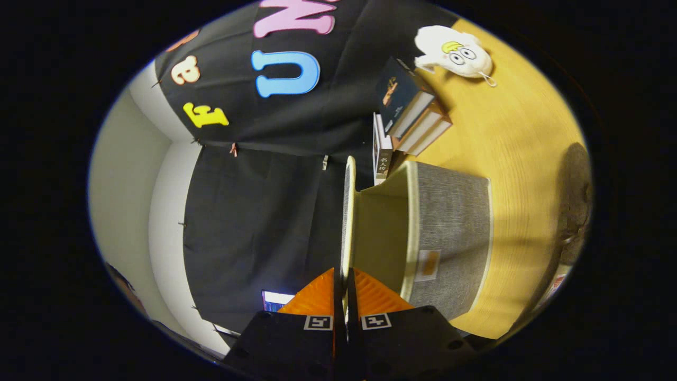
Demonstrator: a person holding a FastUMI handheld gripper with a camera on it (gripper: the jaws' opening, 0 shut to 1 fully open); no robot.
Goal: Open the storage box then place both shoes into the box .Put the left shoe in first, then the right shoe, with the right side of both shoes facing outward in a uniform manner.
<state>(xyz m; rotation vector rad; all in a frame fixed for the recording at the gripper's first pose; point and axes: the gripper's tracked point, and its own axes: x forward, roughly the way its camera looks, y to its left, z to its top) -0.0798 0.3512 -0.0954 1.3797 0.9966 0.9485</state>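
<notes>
The view is rolled onto its side. A grey fabric storage box point(452, 233) stands on the wooden table point(521, 143), its pale inside point(381, 233) showing. Its lid point(347, 211) is swung up and appears edge-on, running straight ahead from the fingers. My gripper point(344, 275) is shut on the lid's near rim, with both fingers pressed against it. Beyond the box, a dark, fuzzy shape point(576, 201) lies on the table; it may be a shoe, but it is too dim to tell.
A stack of books point(415, 114) stands against the booth's black cloth wall beside the box. A white plush toy point(455, 53) lies on the table past the books. A pale wall point(132, 174) is off to the other side.
</notes>
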